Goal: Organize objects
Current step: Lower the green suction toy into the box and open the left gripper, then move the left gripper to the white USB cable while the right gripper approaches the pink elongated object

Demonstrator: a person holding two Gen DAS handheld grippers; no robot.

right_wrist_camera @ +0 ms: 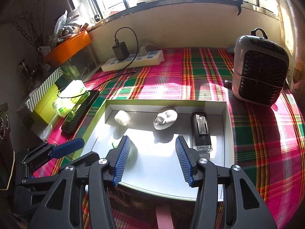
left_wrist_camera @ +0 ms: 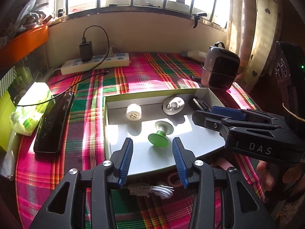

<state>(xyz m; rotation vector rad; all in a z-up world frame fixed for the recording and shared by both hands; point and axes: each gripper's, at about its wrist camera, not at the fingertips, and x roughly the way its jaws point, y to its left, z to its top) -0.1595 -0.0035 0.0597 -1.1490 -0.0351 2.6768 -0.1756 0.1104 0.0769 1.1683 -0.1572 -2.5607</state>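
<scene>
A shallow white box [left_wrist_camera: 152, 158] [right_wrist_camera: 227, 133] lies on the plaid cloth. In it are a green-and-white suction knob [left_wrist_camera: 159, 136], a small white roll [left_wrist_camera: 133, 111] [right_wrist_camera: 122, 117], a white round hook holder [left_wrist_camera: 173, 105] [right_wrist_camera: 165, 119] and a black rectangular device [left_wrist_camera: 199, 104] [right_wrist_camera: 201, 131]. My left gripper [left_wrist_camera: 152, 147] is open and empty, just short of the green knob. My right gripper [right_wrist_camera: 152, 148] is open and empty over the box's middle; it shows at the right in the left wrist view [left_wrist_camera: 215, 114]. The green knob is mostly hidden behind my right gripper's left finger.
A black remote [left_wrist_camera: 54, 122] [right_wrist_camera: 81, 112] and a tissue pack [left_wrist_camera: 31, 108] lie left of the box. A power strip [left_wrist_camera: 95, 63] [right_wrist_camera: 133, 60] with a charger sits at the back, a small heater [left_wrist_camera: 220, 66] [right_wrist_camera: 261, 70] at the back right. A white cable [left_wrist_camera: 158, 190] lies in front of the box.
</scene>
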